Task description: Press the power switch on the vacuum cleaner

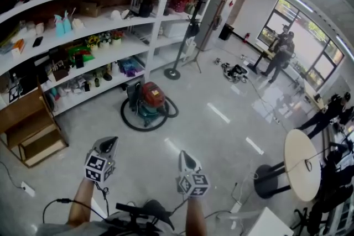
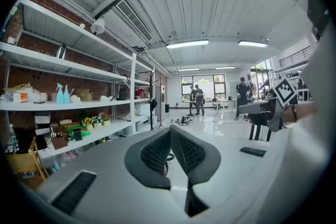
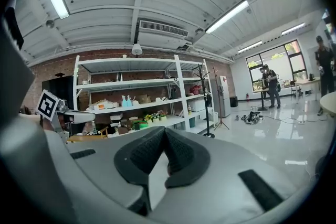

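Near shelves [image 1: 119, 48], red-green vac [image 1: 150, 100] on floor [image 1: 221, 135] — L gripper [image 1: 109, 142], R gripper [image 1: 185, 155], jaws together

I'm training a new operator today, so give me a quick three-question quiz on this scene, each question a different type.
1. True or false: the left gripper is apart from the vacuum cleaner.
2. Fill in: the right gripper has its jaws ____ and holds nothing.
3. The vacuum cleaner stands: A in the right gripper, B on the floor beside the shelves, C up on the shelves.
Key: 1 true; 2 shut; 3 B.
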### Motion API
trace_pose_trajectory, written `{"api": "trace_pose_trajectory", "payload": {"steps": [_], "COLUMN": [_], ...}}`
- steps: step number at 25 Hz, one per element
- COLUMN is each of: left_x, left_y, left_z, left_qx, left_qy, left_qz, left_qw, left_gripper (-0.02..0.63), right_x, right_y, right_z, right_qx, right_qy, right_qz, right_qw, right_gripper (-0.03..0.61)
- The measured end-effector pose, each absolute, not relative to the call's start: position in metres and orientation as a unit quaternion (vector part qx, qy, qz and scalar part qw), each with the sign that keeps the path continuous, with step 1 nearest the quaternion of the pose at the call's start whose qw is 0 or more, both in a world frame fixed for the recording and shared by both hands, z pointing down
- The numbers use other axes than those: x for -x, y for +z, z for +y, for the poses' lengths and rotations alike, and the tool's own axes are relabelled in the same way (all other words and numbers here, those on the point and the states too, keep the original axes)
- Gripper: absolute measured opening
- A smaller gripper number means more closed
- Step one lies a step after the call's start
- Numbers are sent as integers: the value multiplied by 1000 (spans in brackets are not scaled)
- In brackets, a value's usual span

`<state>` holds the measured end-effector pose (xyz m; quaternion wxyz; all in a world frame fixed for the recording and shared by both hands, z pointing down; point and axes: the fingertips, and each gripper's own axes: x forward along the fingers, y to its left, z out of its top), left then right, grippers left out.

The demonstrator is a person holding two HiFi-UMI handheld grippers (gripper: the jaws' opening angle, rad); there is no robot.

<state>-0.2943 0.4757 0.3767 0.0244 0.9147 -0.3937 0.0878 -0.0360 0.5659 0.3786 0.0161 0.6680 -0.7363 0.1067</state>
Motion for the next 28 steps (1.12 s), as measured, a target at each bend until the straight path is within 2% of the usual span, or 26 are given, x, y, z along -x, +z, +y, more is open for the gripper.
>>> {"api": "trace_pose_trajectory", "payload": {"steps": [12,28], "left_x": [262,184], "left_y": [382,367], "left_z": [417,297], "left_qx": [-913,-897], "left_qy": [94,94], "left_qz": [-397,-431], "left_qw": [23,20], "left_gripper": [6,6], "right_x": [7,-64], "right_y": [386,386], "right_z": [501,370], "right_qx": [-662,-627], "right_qy": [112,120], "right_qz": [-741,-770], "right_qw": [13,11], "right_gripper": [12,12]}}
